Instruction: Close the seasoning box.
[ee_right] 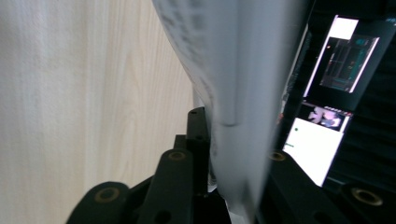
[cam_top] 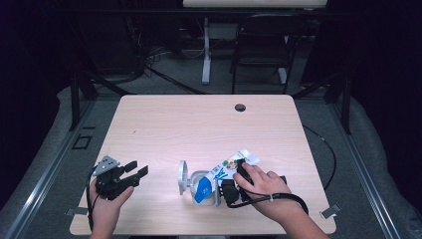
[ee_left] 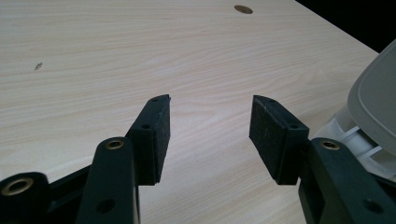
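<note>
A white pouch [cam_top: 233, 163] with a colourful print lies slanted at the table's front right, its lower end over a small grey-white container [cam_top: 211, 192]. The container's round lid [cam_top: 183, 177] stands open and something blue [cam_top: 202, 190] sits inside. My right gripper [cam_top: 230, 185], under the person's right hand, is shut on the pouch; in the right gripper view the blurred white pouch [ee_right: 233, 70] is pinched between the black jaws of that gripper [ee_right: 219, 121]. My left gripper [cam_top: 138, 169] rests at the front left, open with bare table between its jaws [ee_left: 210, 105]. The grey lid [ee_left: 378, 102] shows at its right.
The light wooden table [cam_top: 199, 124] has a round cable hole [cam_top: 240, 107] near its far edge. A dark chair [cam_top: 261, 45] and a white desk leg [cam_top: 206, 50] stand behind the table. A lit screen [ee_right: 327, 93] shows beyond the pouch.
</note>
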Demonstrator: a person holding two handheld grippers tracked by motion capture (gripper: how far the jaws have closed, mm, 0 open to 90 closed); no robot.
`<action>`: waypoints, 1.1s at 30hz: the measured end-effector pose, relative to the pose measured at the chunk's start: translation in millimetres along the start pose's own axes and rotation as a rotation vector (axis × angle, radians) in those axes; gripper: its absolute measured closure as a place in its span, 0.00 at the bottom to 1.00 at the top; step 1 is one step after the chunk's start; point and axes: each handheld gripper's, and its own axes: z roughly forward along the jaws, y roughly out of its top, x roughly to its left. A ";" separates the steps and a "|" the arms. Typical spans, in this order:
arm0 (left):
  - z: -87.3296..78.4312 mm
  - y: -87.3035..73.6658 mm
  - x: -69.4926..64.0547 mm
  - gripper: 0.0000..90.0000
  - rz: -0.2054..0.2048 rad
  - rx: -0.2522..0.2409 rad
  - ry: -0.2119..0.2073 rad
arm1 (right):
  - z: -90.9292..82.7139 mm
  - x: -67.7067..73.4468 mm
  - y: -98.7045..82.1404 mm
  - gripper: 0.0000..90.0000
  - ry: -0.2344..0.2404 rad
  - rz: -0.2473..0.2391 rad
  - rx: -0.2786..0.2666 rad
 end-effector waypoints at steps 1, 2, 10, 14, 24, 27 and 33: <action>-0.7 0.0 0.2 0.54 0.003 0.002 0.000 | -0.2 -0.2 -0.4 0.91 0.007 0.011 -0.005; -0.9 -0.2 0.0 0.54 0.000 -0.001 0.001 | 0.2 0.2 -1.4 0.94 0.017 0.034 -0.020; -2.2 -0.2 0.2 0.54 -0.002 -0.010 0.000 | 0.1 1.3 -2.8 0.97 0.077 0.120 -0.046; -1.5 -0.5 0.4 0.54 -0.001 -0.004 0.001 | 1.1 0.8 -6.8 0.97 0.111 0.191 -0.080; -1.3 -1.5 -1.2 0.54 0.005 -0.001 0.004 | 6.7 8.3 -19.6 0.98 0.213 0.385 -0.150; -1.9 -0.7 -2.1 0.54 0.011 0.003 0.003 | 9.7 10.6 -25.7 0.98 0.257 0.482 -0.170; -2.4 0.2 -4.4 0.54 0.015 -0.002 0.000 | 18.4 19.9 -38.7 0.98 0.344 0.687 -0.226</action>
